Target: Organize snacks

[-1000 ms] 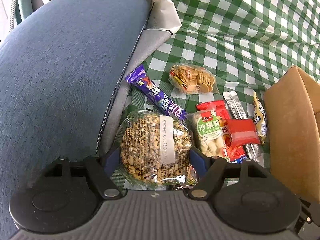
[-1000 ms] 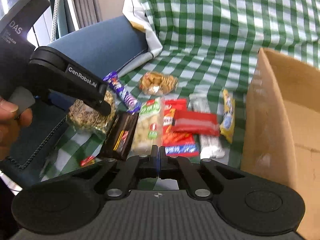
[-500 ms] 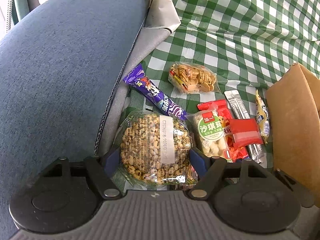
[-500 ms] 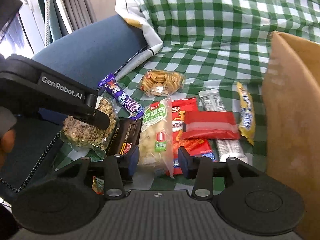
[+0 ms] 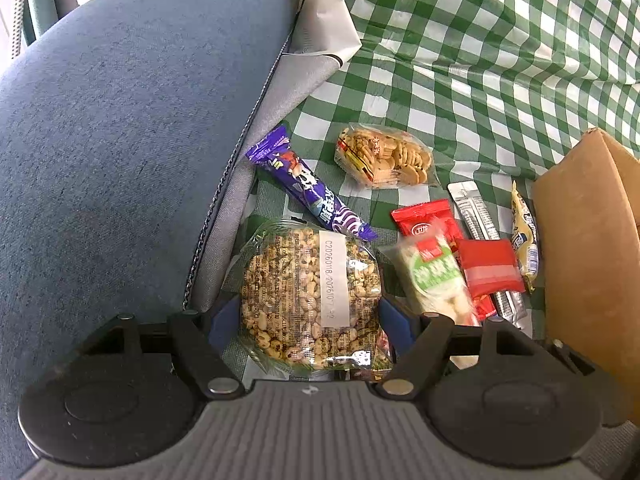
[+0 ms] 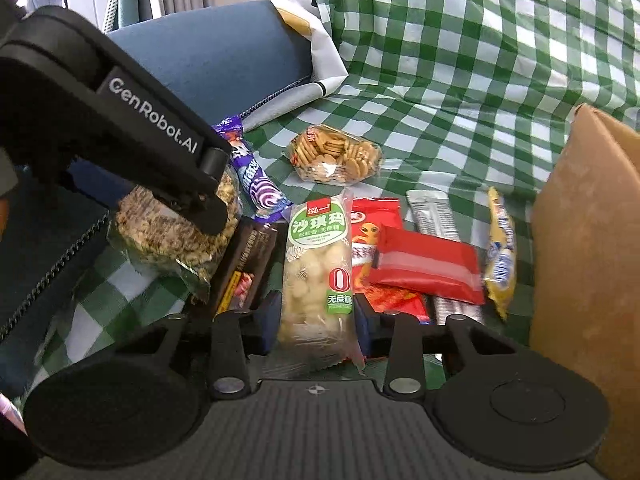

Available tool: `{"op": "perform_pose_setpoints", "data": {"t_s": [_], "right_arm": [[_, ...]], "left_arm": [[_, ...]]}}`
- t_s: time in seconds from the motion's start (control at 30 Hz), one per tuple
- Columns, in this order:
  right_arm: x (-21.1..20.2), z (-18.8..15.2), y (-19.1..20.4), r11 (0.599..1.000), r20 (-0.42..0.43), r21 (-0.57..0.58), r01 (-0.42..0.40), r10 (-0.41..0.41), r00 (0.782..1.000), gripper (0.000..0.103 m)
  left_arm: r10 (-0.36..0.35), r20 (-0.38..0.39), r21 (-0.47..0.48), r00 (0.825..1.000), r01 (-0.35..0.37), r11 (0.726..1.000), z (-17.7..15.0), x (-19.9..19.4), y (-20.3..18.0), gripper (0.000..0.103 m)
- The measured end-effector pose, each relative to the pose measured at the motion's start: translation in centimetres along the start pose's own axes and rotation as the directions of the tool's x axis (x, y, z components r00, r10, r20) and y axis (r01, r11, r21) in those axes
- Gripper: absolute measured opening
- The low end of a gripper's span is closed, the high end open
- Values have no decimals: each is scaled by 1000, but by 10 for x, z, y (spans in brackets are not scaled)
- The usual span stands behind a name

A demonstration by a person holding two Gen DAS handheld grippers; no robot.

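A round clear pack of puffed grain cake (image 5: 308,288) sits between the blue pads of my left gripper (image 5: 310,316), which is shut on it. In the right wrist view, one left finger (image 6: 160,128) lies over that pack (image 6: 168,232). A long pack with a green label (image 6: 316,264) lies lengthwise between the jaws of my right gripper (image 6: 317,316). Those jaws are closing and both pads touch its sides. The same pack (image 5: 436,280) looks blurred and tilted in the left wrist view.
On the green checked cloth (image 5: 480,60) lie a purple bar (image 5: 308,188), a biscuit pack (image 5: 384,156), red packs (image 6: 424,268), a silver stick (image 6: 432,216), a yellow pack (image 6: 500,248) and a black pack (image 6: 248,264). A cardboard box (image 6: 588,240) stands right, a blue cushion (image 5: 120,140) left.
My right gripper went from shut to open, came forward and down over the green-label pack, then narrowed onto it. The pack has shifted. The left gripper kept still on the grain cake.
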State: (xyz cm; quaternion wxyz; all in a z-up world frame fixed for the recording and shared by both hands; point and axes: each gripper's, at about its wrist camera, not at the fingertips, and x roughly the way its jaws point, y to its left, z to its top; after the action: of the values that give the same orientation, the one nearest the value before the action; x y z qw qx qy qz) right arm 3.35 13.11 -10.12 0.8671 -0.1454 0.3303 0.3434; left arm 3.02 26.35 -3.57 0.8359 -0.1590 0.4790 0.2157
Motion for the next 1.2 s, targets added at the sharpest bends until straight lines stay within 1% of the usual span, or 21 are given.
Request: {"op": "perform_pose_setpoints", "data": {"t_s": [0.1,0.23,0.33,0.37,0.43,0.47,0.53,0.67,0.8,0.93,1.03,1.17,1.2], "right_arm": [[-14,-3,-4,1000,-17,12,13,-12,1000,39],[-42,-11,-4,999,-44,33,39,-37,998,39],[-60,-27,-3,993,-83,85,84,-77,994,39],[-64,-31,-5,989,-104,114,93,-81,991,39],[-72,-42,-4,983,-137,159,96,-74,988,39],[-74,-46,-4,978,-153,185,94,-66,986,39],[-76,-54,-4,973,-173,220,74,-36,984,39],[-72,-63,-3,977,-176,210,43,-6,984,40],[-67,-62,-6,978,-172,209,27,10,985,43],[-60,-61,-3,986,-179,165,31,-1,984,46],[-56,-61,-5,984,-182,172,34,-2,983,46],[-55,-59,-7,984,-176,175,39,-8,984,46],[-54,-59,-7,984,-175,172,42,-11,985,43]], "left_arm": [[-18,3,-13,1000,18,1000,0,-2,3,79],[-83,-17,-44,996,82,996,-2,-3,5,79],[-158,-62,-52,985,155,987,-6,1,3,79],[-188,-83,-42,979,185,982,-7,2,-1,79],[-215,-111,-17,970,214,977,-12,4,-7,79],[-216,-121,-7,969,217,976,-13,5,-10,79],[-194,-139,8,971,196,980,-16,7,-14,79],[-150,-172,34,974,158,987,-21,15,-17,79],[-135,-175,50,975,145,988,-20,18,-20,80],[-107,-186,97,977,127,987,-21,21,-29,83],[-88,-188,131,978,114,985,-23,24,-35,83],[-84,-190,133,978,110,985,-23,25,-35,83],[-83,-188,137,979,110,984,-23,24,-36,82]]}}
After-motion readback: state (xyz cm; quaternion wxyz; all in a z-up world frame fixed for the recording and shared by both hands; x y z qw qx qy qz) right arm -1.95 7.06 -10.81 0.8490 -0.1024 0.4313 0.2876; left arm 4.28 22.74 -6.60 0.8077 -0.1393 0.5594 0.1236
